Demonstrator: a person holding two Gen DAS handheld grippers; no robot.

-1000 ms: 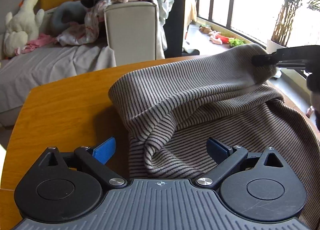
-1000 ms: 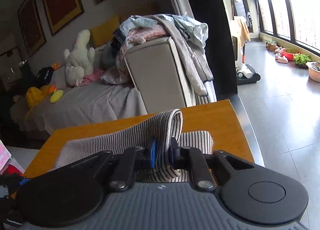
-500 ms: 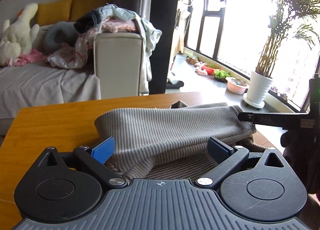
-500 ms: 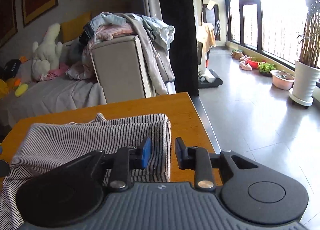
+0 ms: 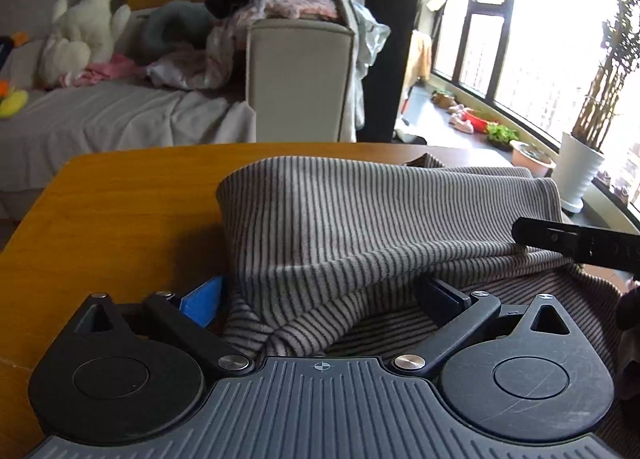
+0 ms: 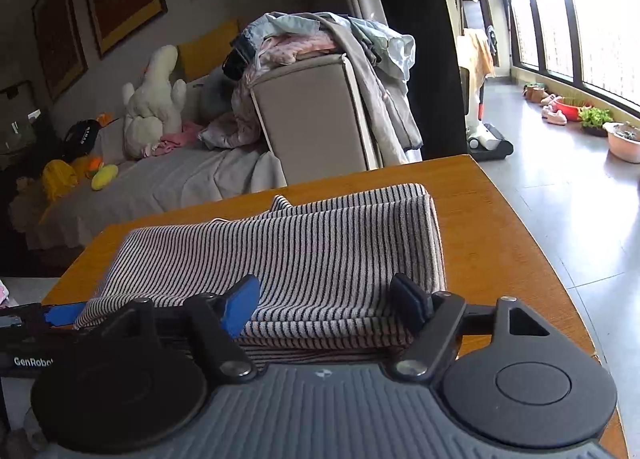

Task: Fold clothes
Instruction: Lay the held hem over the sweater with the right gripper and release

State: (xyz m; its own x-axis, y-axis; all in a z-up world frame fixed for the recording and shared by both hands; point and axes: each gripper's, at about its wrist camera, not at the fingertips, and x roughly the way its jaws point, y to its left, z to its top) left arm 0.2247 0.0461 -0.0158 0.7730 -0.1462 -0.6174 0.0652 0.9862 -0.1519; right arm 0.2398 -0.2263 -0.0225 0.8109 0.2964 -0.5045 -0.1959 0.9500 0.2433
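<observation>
A grey garment with thin dark stripes (image 5: pixel 360 227) lies folded over on the wooden table (image 5: pixel 120 211). It also shows in the right wrist view (image 6: pixel 320 251), with its folded edge toward the table's right side. My left gripper (image 5: pixel 320 295) is open, its jaws wide apart at the garment's near left edge. My right gripper (image 6: pixel 328 299) is open too, its jaws spread over the garment's near edge. The right gripper's finger (image 5: pixel 576 243) shows as a black bar at the right of the left wrist view.
Beyond the table stands a sofa (image 6: pixel 160 179) with a white plush toy (image 6: pixel 152 99) and an armrest piled with clothes (image 6: pixel 312 39). The table's right edge (image 6: pixel 532 243) drops to a tiled floor. Potted plants (image 5: pixel 580 163) stand by the windows.
My right gripper has let go of the folded fold and opened wide. The lifted part of the garment has come down flat on the table. My left gripper stayed open.
</observation>
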